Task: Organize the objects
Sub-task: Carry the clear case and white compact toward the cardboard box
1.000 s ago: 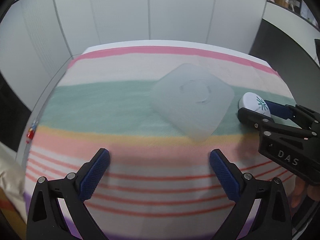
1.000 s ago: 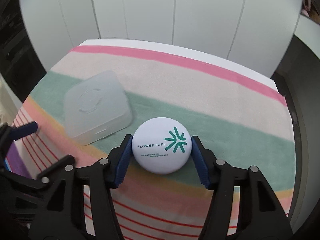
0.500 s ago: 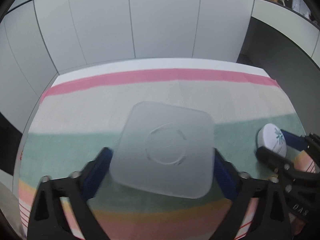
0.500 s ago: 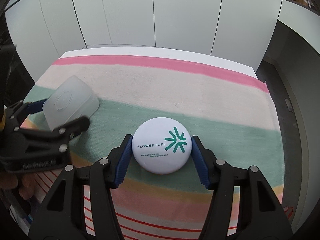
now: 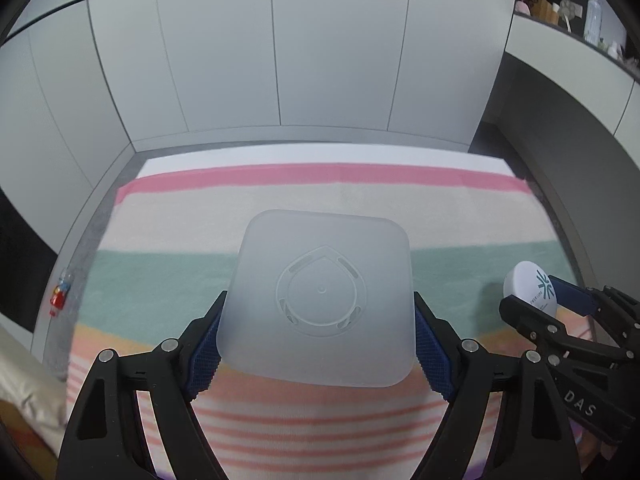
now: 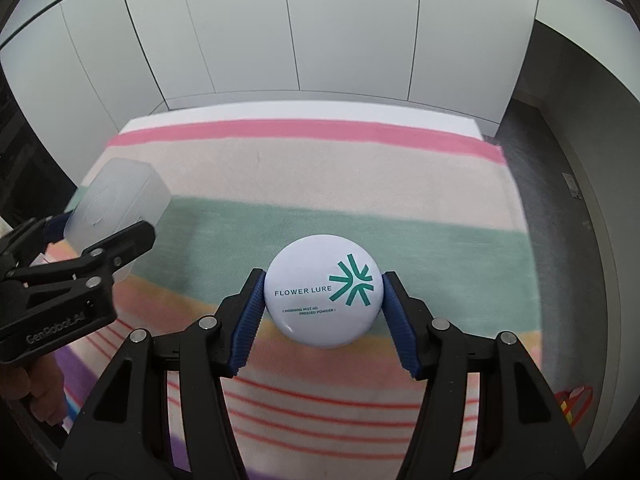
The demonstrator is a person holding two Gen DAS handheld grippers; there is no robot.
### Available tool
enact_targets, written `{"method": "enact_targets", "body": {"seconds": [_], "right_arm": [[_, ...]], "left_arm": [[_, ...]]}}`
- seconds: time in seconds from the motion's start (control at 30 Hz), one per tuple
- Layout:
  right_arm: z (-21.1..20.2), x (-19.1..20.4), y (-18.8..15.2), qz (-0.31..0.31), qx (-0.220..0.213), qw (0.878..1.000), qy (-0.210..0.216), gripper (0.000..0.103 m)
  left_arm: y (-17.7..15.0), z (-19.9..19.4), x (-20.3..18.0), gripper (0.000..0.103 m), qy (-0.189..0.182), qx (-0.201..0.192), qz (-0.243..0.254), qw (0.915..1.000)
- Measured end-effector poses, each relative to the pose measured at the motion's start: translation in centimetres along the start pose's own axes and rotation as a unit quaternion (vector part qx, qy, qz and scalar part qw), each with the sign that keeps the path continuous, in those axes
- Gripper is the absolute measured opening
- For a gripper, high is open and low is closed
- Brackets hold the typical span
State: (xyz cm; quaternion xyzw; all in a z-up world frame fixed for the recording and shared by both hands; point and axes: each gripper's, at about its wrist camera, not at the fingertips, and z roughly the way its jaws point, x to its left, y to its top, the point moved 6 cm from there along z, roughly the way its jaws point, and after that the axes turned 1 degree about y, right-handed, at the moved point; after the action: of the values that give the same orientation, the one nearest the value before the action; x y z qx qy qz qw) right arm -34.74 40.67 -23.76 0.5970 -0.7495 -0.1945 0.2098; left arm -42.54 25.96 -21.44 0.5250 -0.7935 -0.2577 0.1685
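My left gripper (image 5: 316,340) is shut on a frosted square plastic box (image 5: 320,300) with rounded corners and holds it above the striped cloth; the box also shows in the right wrist view (image 6: 116,204) at the left. My right gripper (image 6: 322,308) is shut on a round white powder compact (image 6: 322,290) printed "FLOWER LURE" with a green mark, lifted over the green stripe. The compact shows in the left wrist view (image 5: 530,290) at the right, between the right gripper's fingers.
A striped cloth (image 6: 360,168) covers the table, with pink, beige, green, yellow and thin red stripes. White wall panels (image 6: 320,32) stand behind the far edge. A small red and blue item (image 5: 59,292) lies beyond the cloth's left edge. A curved counter (image 5: 580,92) runs at the right.
My left gripper moved forward over the frosted box, closed on it and lifted it. My right gripper kept hold of the compact and rose a little.
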Motion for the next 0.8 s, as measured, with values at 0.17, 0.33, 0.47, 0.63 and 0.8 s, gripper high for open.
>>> {"method": "enact_targets", "body": {"seconds": [0.17,0.33,0.47,0.63,0.8], "right_arm": [[-3.8,0.3,0.2,0.006,-0.003,1.0,0.002,0.06],[-7.9,0.8,-0.3,-0.007,0.006,1.0,0.0,0.06],[-11.4,1.6,-1.3,-0.009,0.013,1.0,0.005,0.06],[-16.1,3.0,-2.5,-0.013,0.015,1.0,0.012,0.06],[-20.2,4.8,-4.3,-0.028,0.006,0.999,0.021,0.06]], "left_arm": [[-0.3,-4.8,0.1,0.083,0.006,-0.007,-0.011,0.9999],[-1.1,-9.7,0.1,0.083,0.01,-0.01,-0.021,0.9997],[-2.4,-13.6,0.0,0.083,0.012,-0.005,-0.024,0.9996],[-4.7,-18.5,0.1,0.083,0.006,-0.005,-0.04,0.9992],[-7.4,-22.7,0.6,0.083,0.005,-0.008,-0.051,0.9987]]}}
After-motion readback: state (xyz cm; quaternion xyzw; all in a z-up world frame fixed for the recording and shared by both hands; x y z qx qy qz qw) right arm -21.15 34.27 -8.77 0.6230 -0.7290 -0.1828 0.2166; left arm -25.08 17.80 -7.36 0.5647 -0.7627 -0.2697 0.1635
